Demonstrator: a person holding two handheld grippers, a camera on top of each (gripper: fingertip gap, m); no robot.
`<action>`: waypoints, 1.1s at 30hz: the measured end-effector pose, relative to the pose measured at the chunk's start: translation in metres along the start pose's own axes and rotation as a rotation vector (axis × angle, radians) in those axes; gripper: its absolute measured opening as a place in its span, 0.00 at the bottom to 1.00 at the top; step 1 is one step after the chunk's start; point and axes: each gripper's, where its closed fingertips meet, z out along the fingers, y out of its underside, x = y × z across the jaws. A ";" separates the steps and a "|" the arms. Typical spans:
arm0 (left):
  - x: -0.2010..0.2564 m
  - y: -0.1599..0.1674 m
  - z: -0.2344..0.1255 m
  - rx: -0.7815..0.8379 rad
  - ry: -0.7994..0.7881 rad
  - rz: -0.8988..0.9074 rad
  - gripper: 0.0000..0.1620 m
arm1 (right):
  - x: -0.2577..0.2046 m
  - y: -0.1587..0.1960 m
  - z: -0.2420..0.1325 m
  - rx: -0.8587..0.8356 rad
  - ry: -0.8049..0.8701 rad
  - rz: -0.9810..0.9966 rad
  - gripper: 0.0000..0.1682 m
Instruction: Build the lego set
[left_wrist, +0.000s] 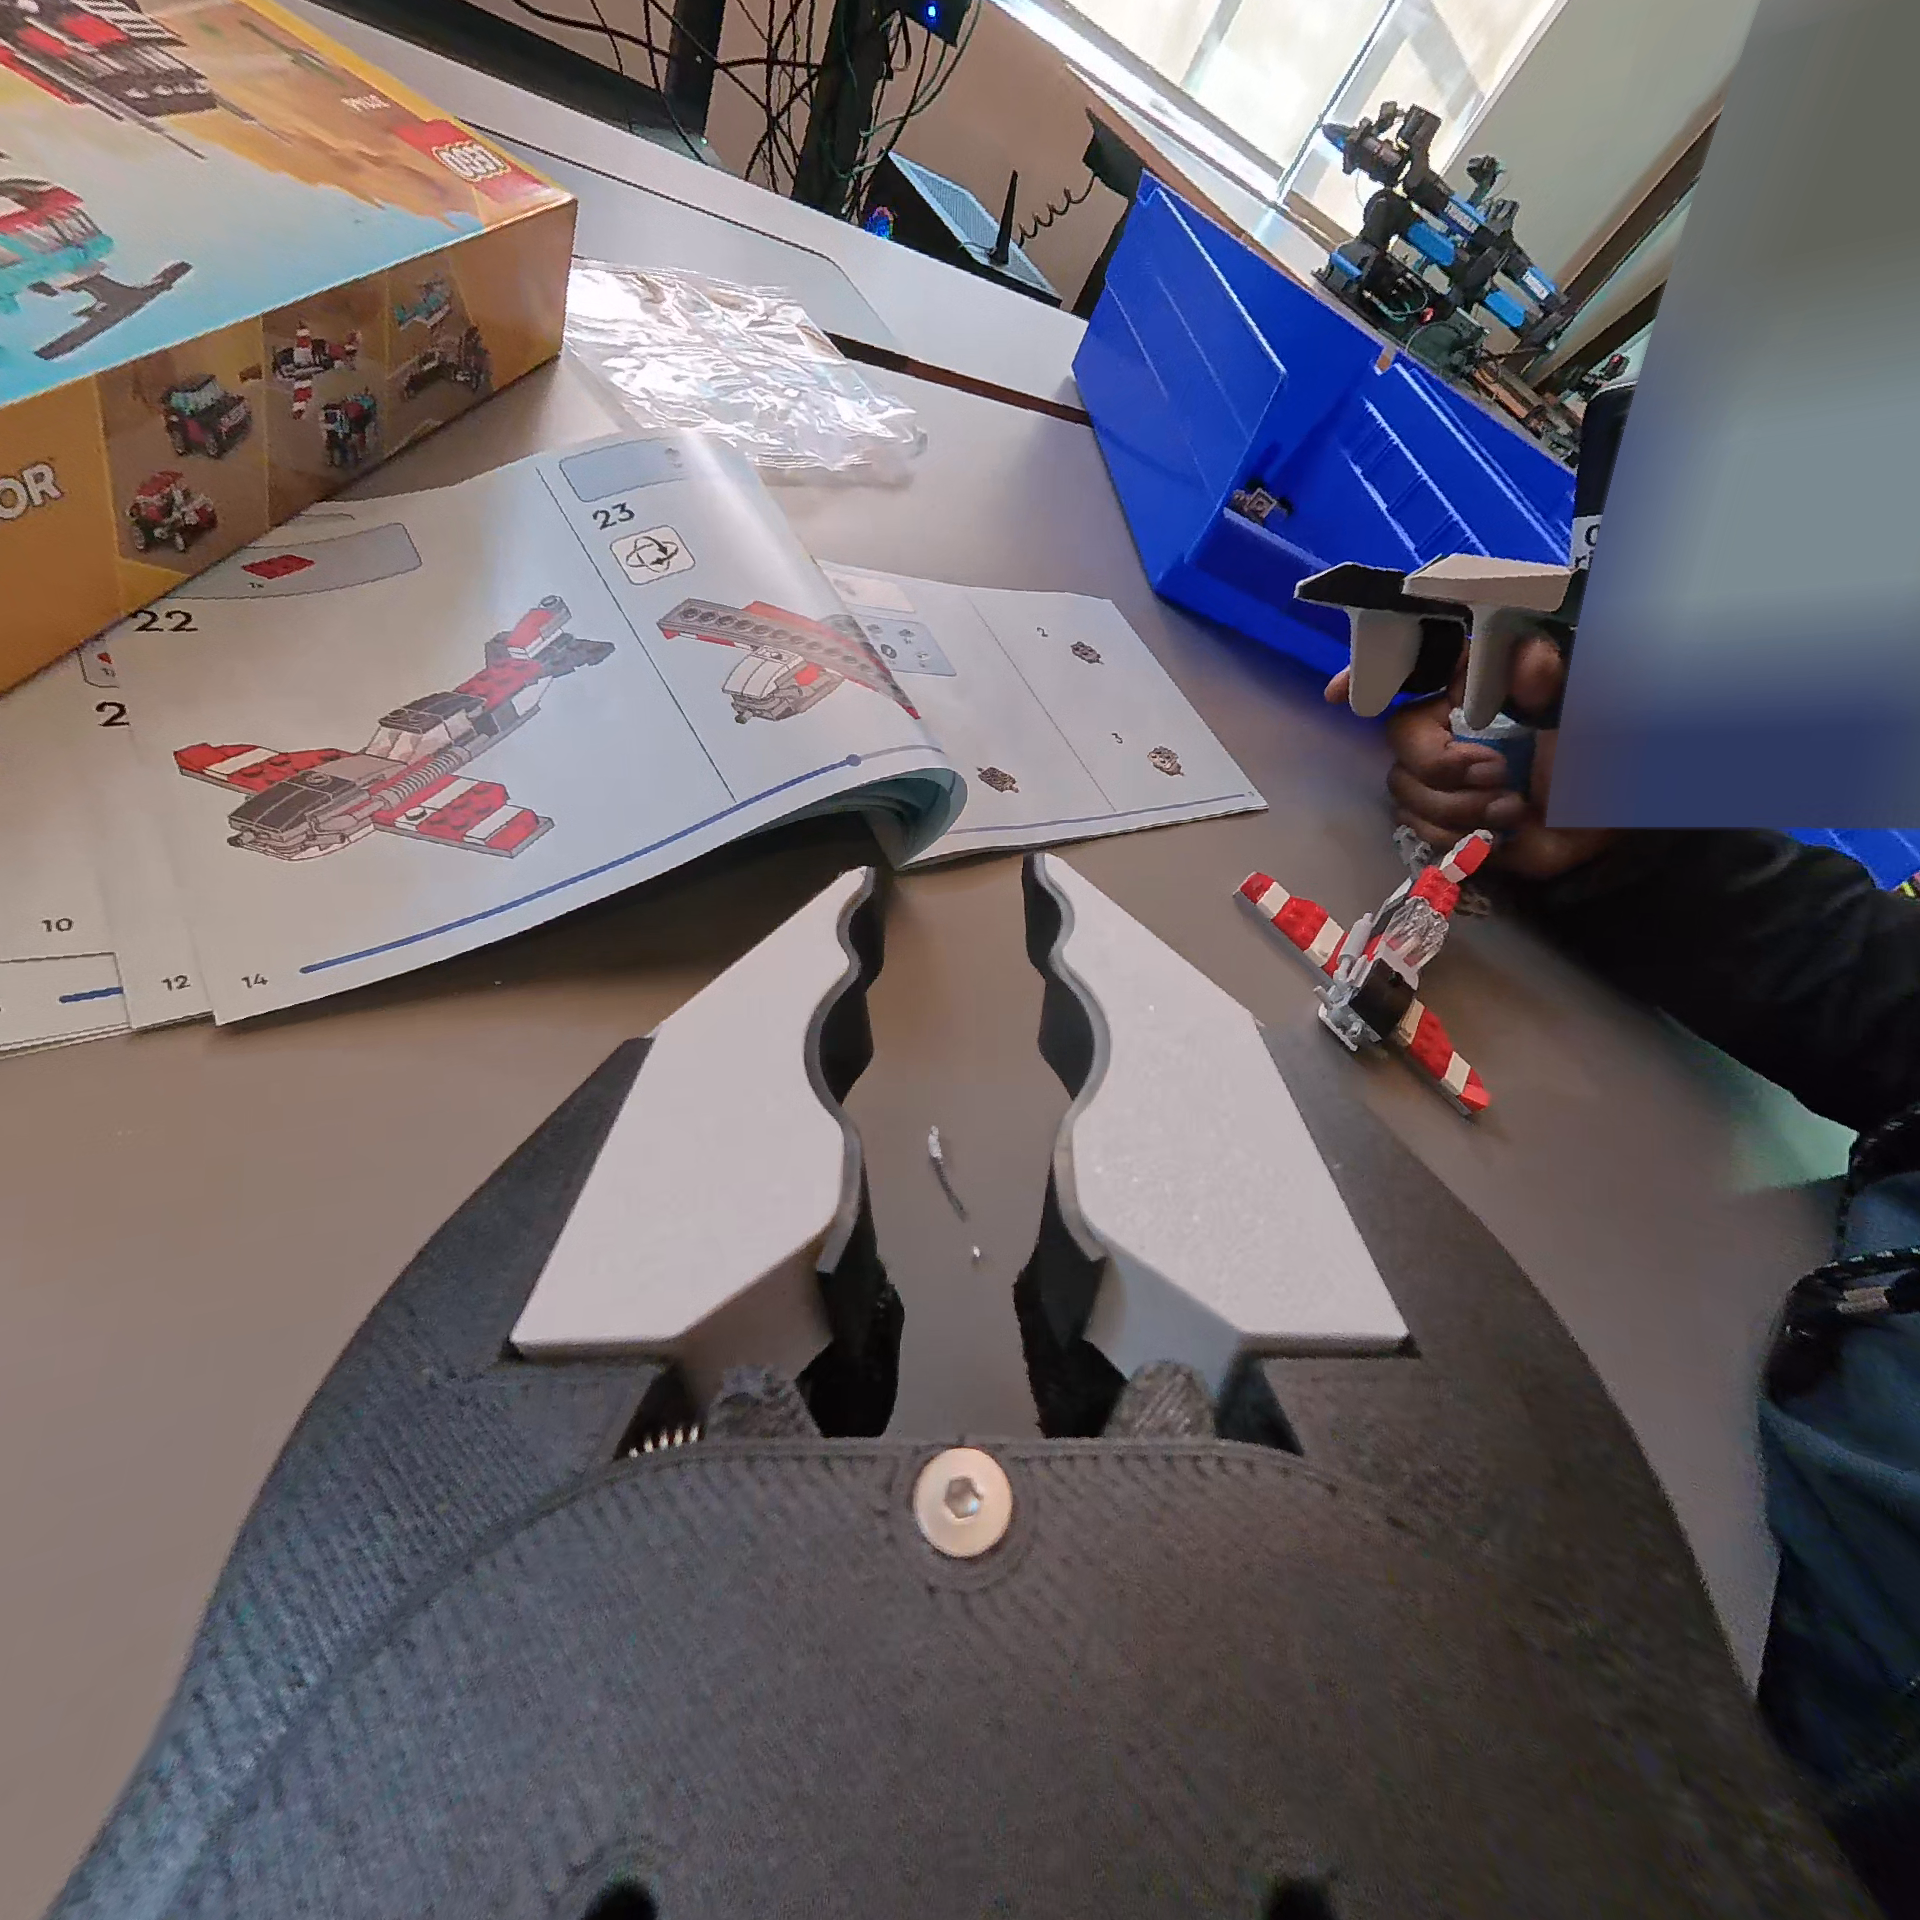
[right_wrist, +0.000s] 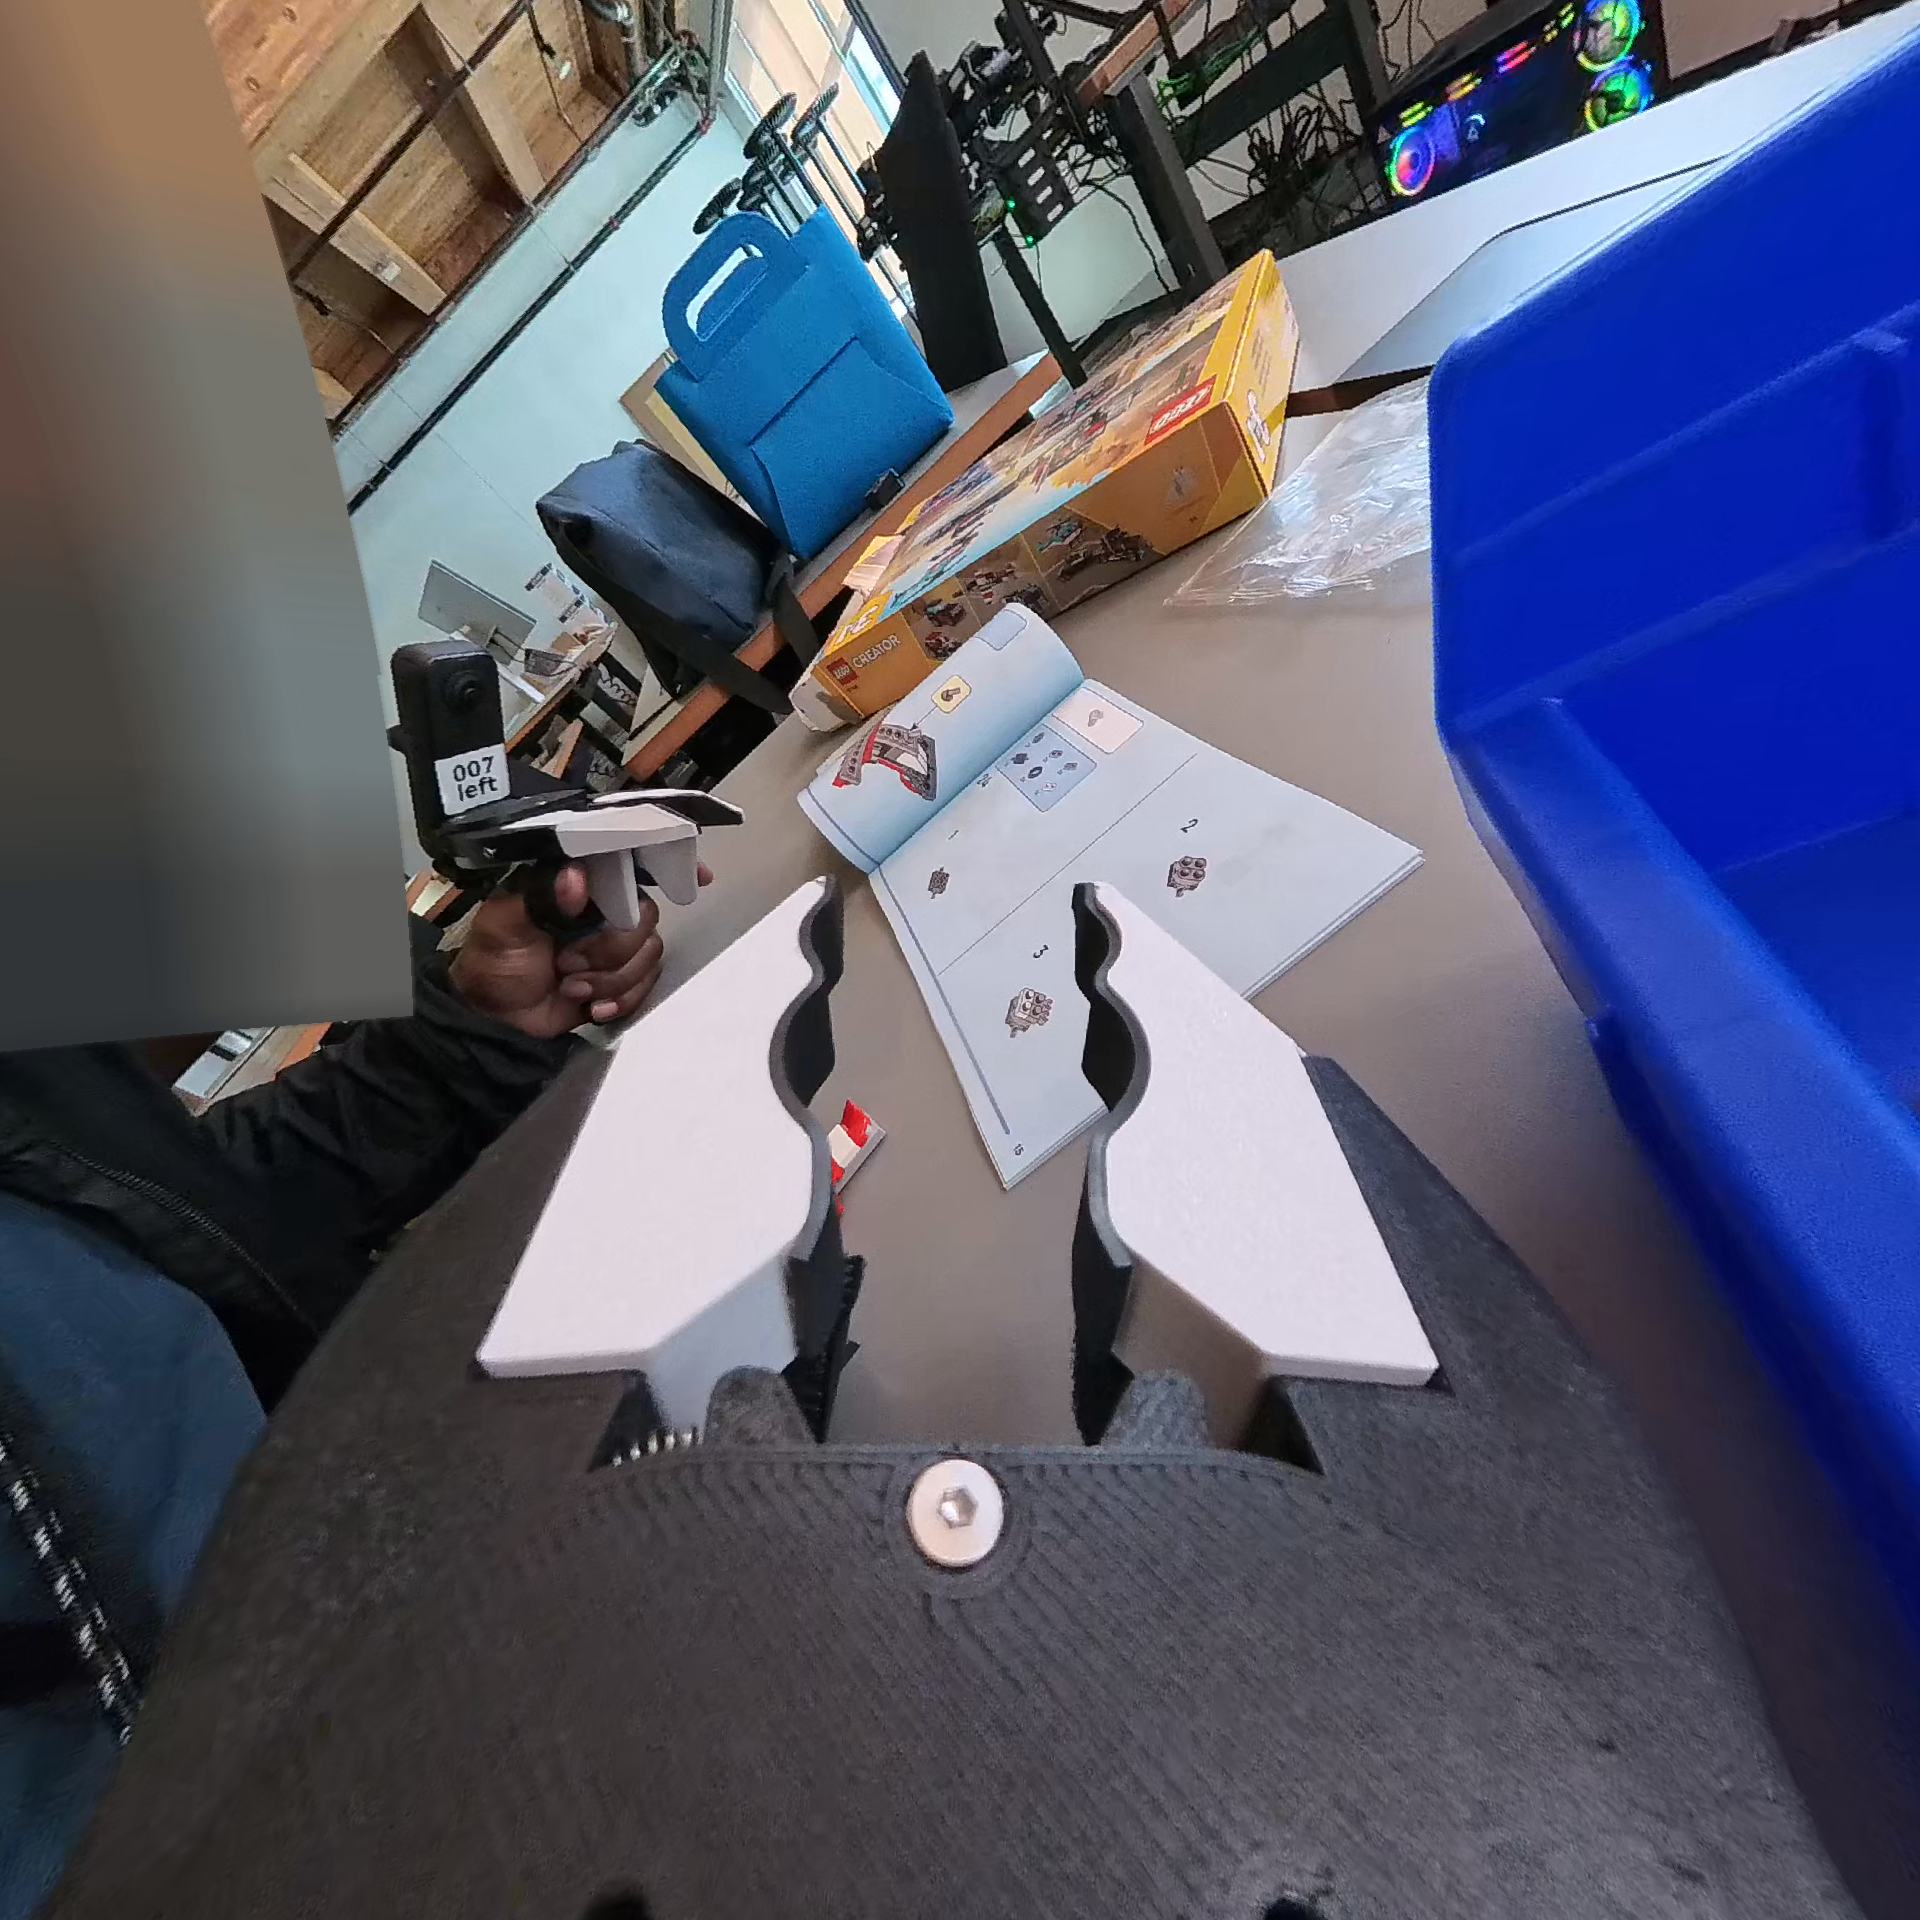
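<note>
Grey tabletop (left_wrist: 312, 1195) in a workshop-style room serves as the work surface, with a monitor and cable-laden racks seen in the background. An open instruction booklet (left_wrist: 499, 727) is taken as the landmark. Behind the booklet a yellow set box (left_wrist: 260, 312) is laid flat, with a crumpled clear bag (left_wrist: 727, 364) beside the box. To the right of the booklet a blue bin (left_wrist: 1299, 447) is placed. The lego plane (left_wrist: 1371, 966), red and white with a clear canopy, is found on the tabletop right of the booklet's near corner, untouched by either tool. The left gripper (left_wrist: 951, 883) is held low, aimed at the booklet's near edge, its jaws slightly spread and nothing held between them. The right gripper (right_wrist: 956, 904) is also held low and pointed at the booklet, its jaws spread wider and nothing gripped; only a red-and-white wing tip (right_wrist: 854, 1138) is seen below its left finger. Each tool is carried by a hand (right_wrist: 551, 966) wrapped around a handle, with a dark sleeve (left_wrist: 1714, 966) resting near the plane. Risk is judged as follows: the sleeve or a finger could sweep the plane and knock off loosely seated parts, and a grip taken on the thin wing could pry it off.
</note>
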 end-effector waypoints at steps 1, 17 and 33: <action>0.000 0.000 0.000 0.000 0.000 0.000 0.16 | 0.000 0.000 0.000 0.001 0.001 0.000 0.26; 0.008 0.012 0.008 -0.078 -0.042 0.127 0.16 | -0.002 0.000 -0.001 0.010 -0.001 -0.010 0.26; 0.049 0.046 0.044 -0.258 -0.054 0.266 0.17 | -0.002 0.001 -0.004 0.006 -0.011 0.024 0.26</action>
